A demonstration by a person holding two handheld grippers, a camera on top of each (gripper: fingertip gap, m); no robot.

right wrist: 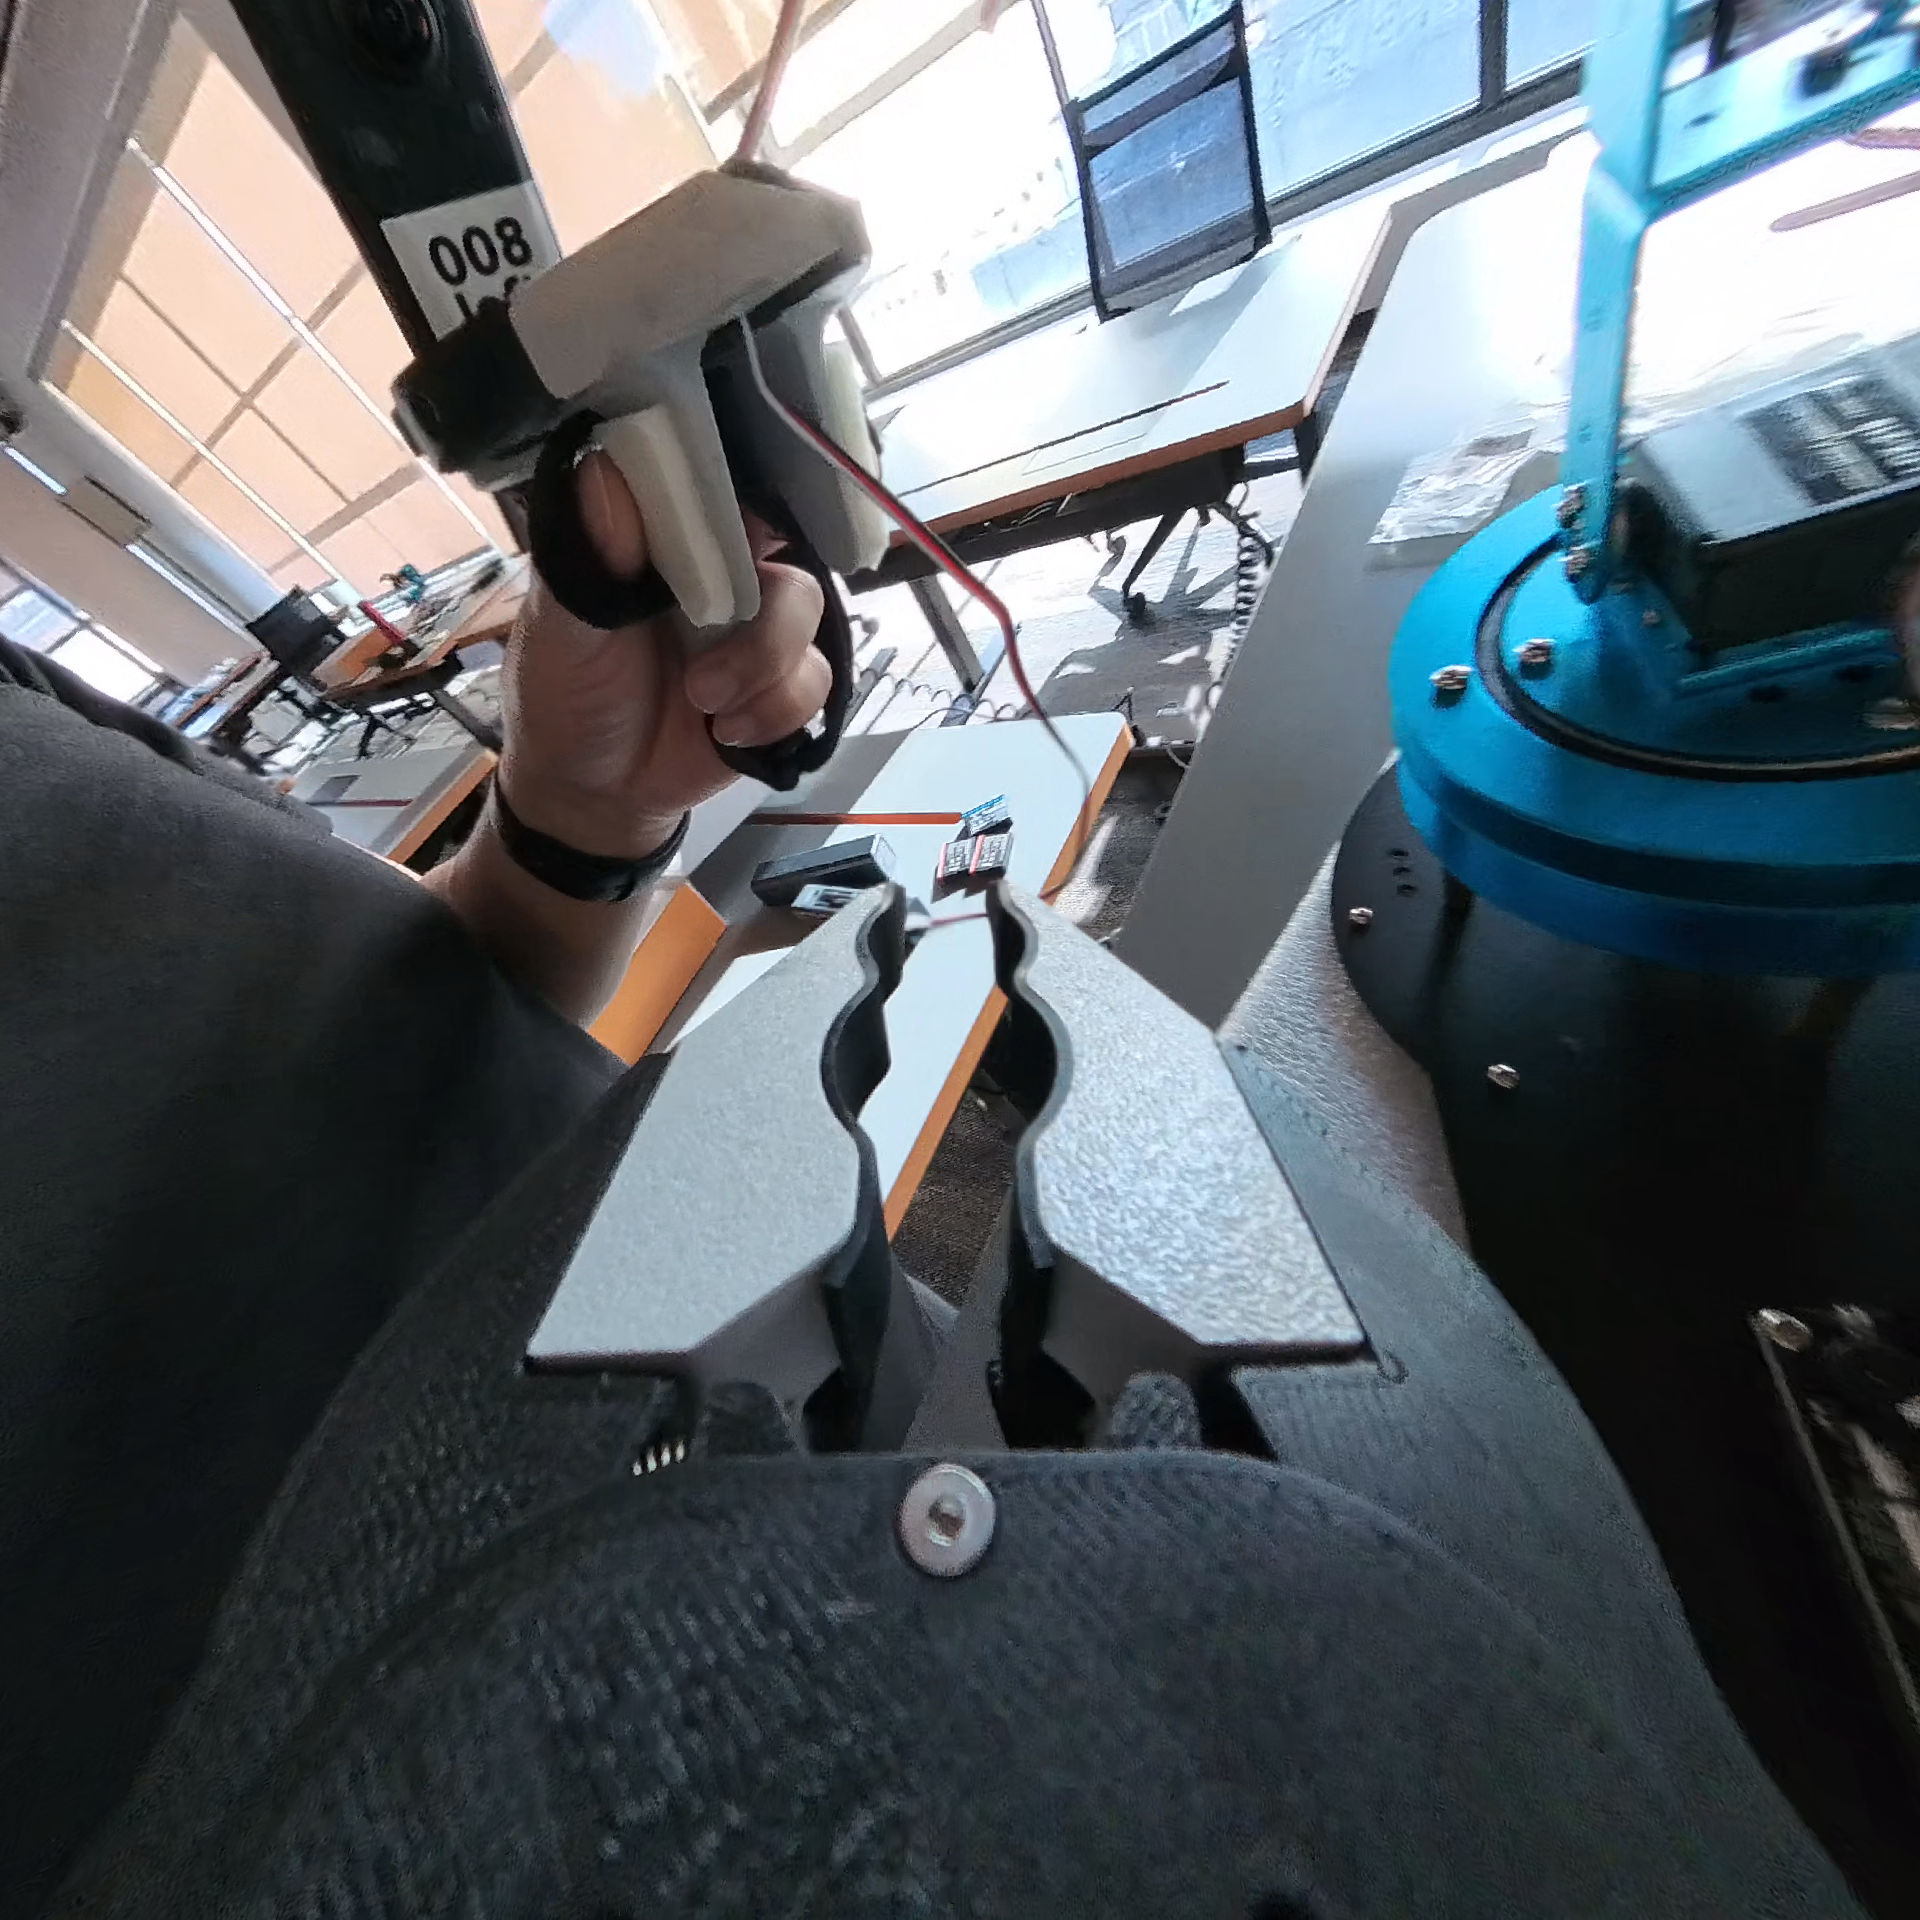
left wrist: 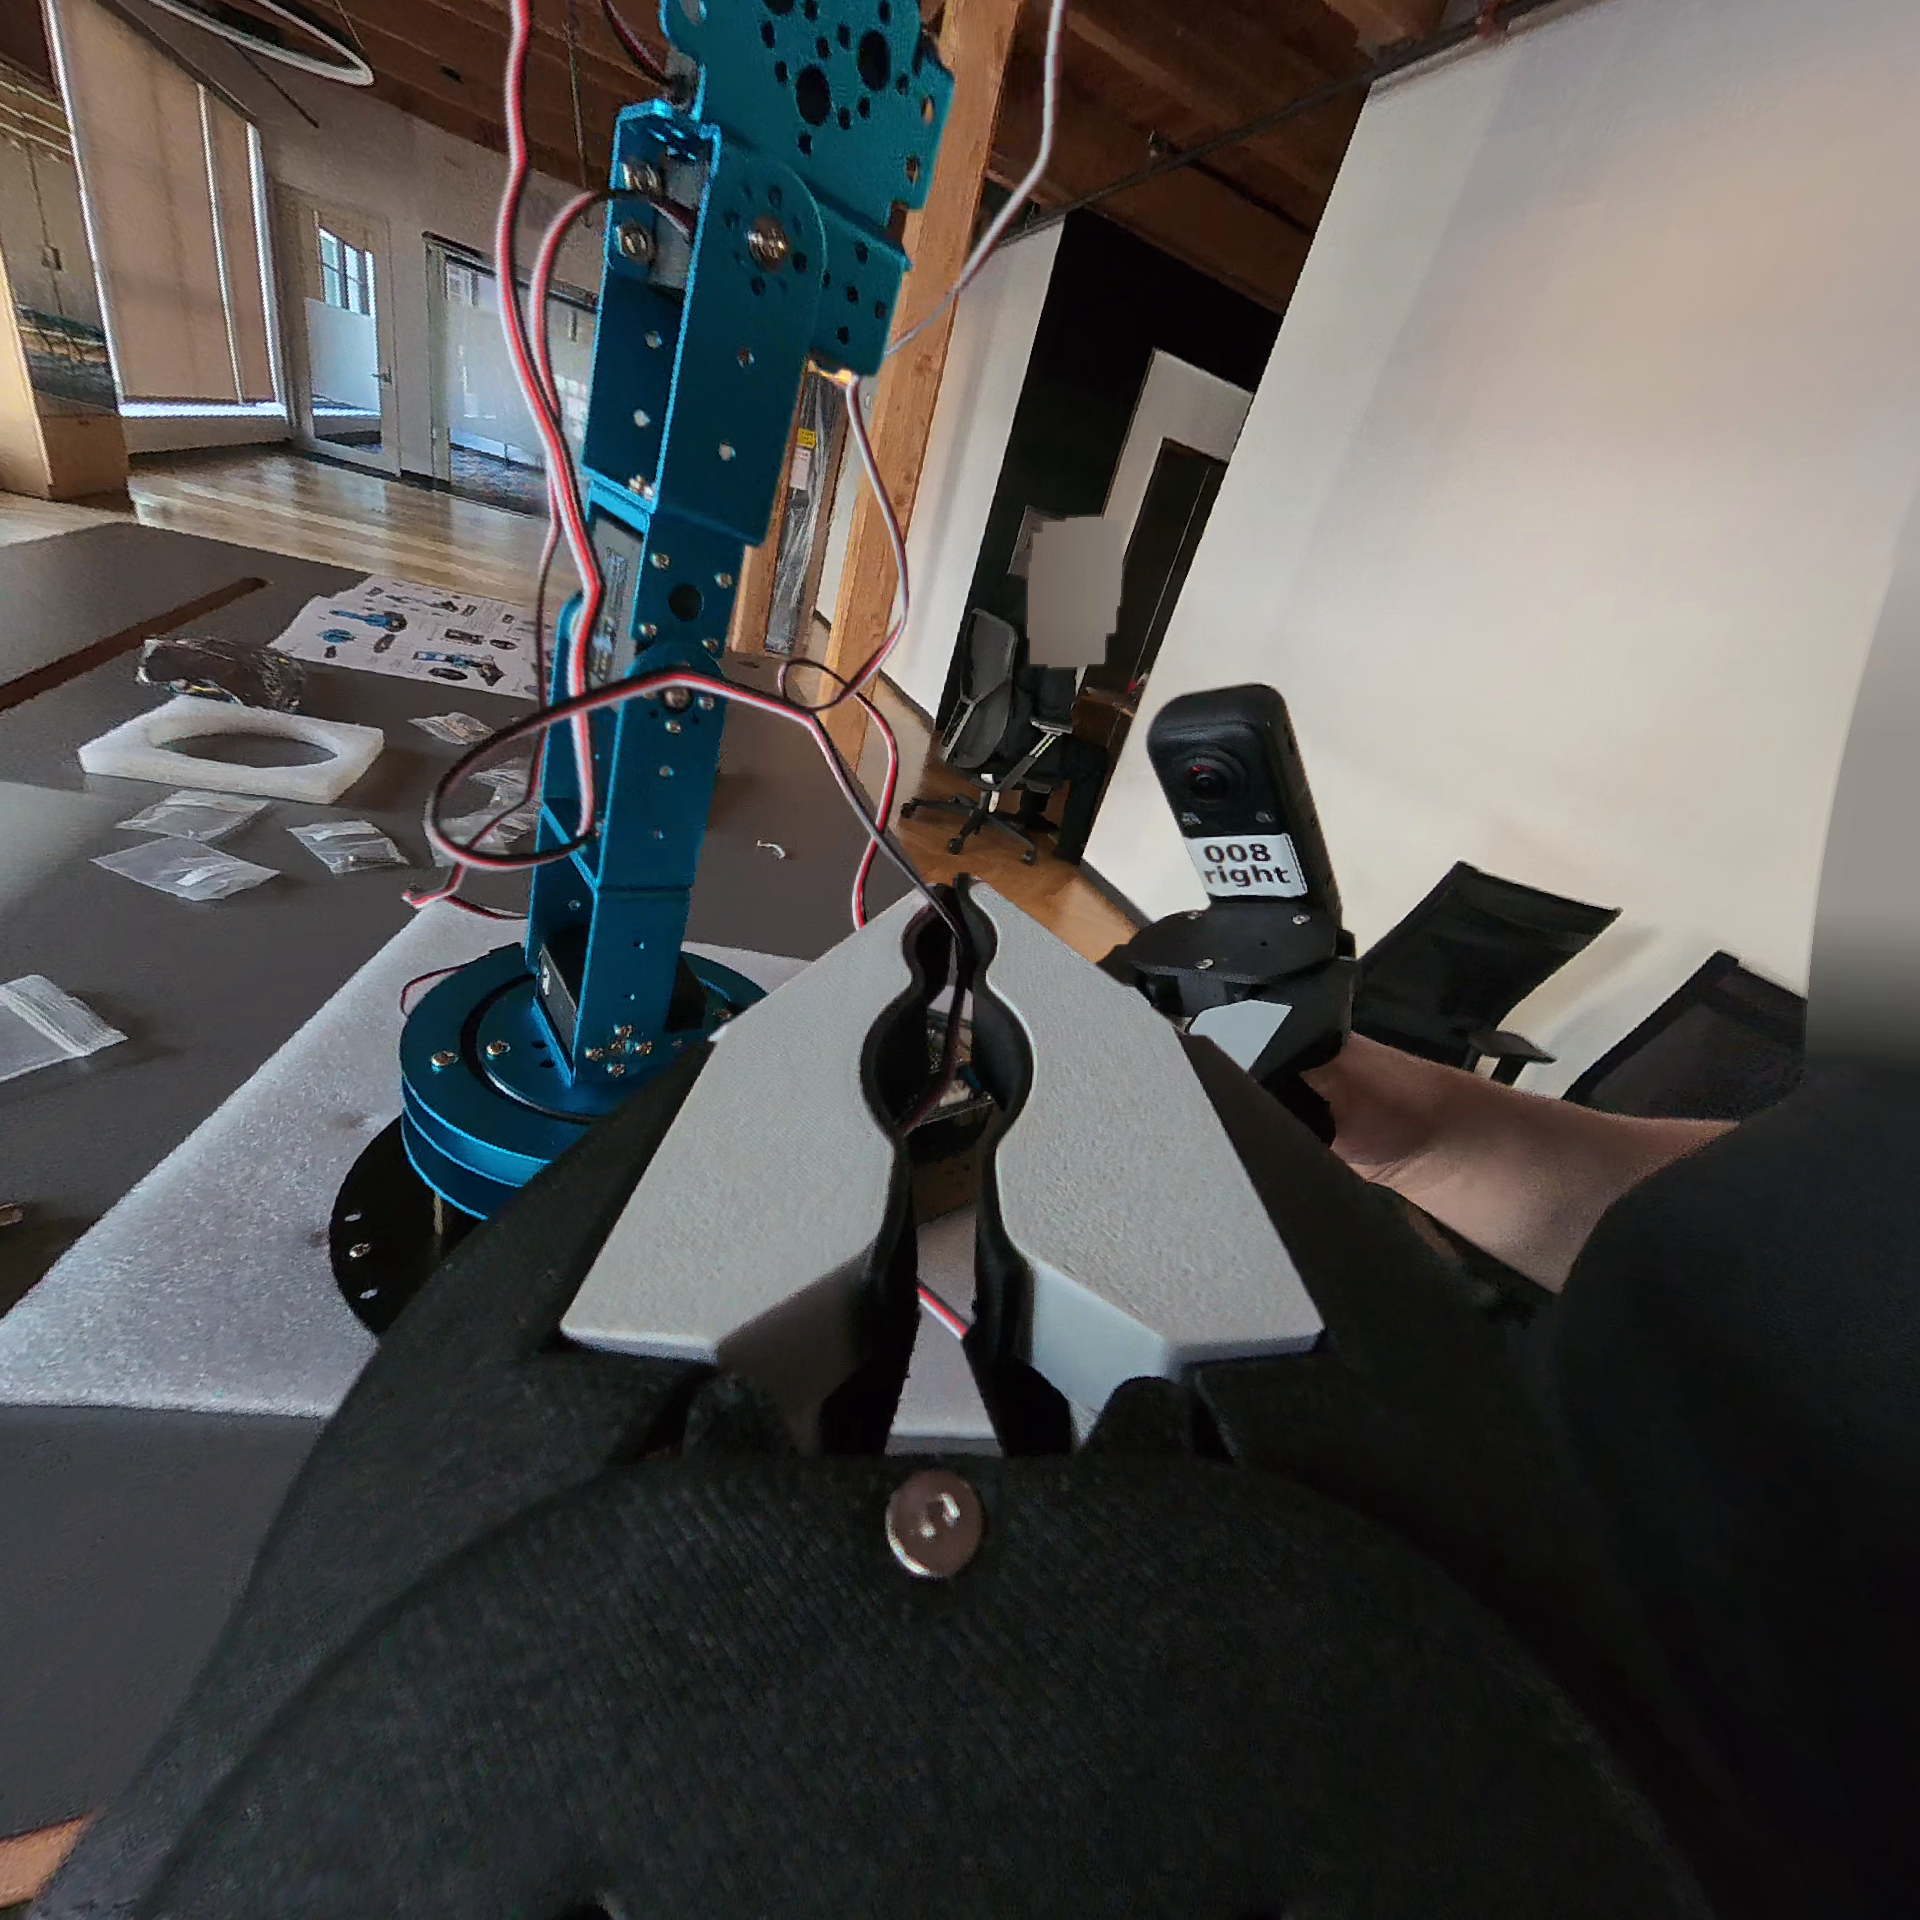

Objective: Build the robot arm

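Note:
A blue metal robot arm kit point(left wrist: 665, 499) stands upright on a round blue base point(left wrist: 488, 1081), set on a black disc on a white foam sheet point(left wrist: 208, 1247). Red, white and black servo cables point(left wrist: 540, 343) hang loose along it. My left gripper point(left wrist: 961, 896) is shut on one servo cable point(left wrist: 883, 821) just right of the base. In the right wrist view the left gripper point(right wrist: 769, 416) is held up in a hand, with the cable point(right wrist: 935, 551) trailing down from it. My right gripper point(right wrist: 945, 914) is open beside the blue base point(right wrist: 1621, 790); a thin red wire point(right wrist: 961, 920) crosses between its tips.
On the grey table lie a white foam ring point(left wrist: 239, 743), small plastic bags point(left wrist: 187, 862) and a printed sheet point(left wrist: 426, 634). A wooden post point(left wrist: 914, 436), office chairs point(left wrist: 997, 727) and a white wall stand behind. Lower desks with small boxes point(right wrist: 831, 868) and a monitor point(right wrist: 1164, 166) show beyond. My hands' fingertips stand some 10 cm from each other.

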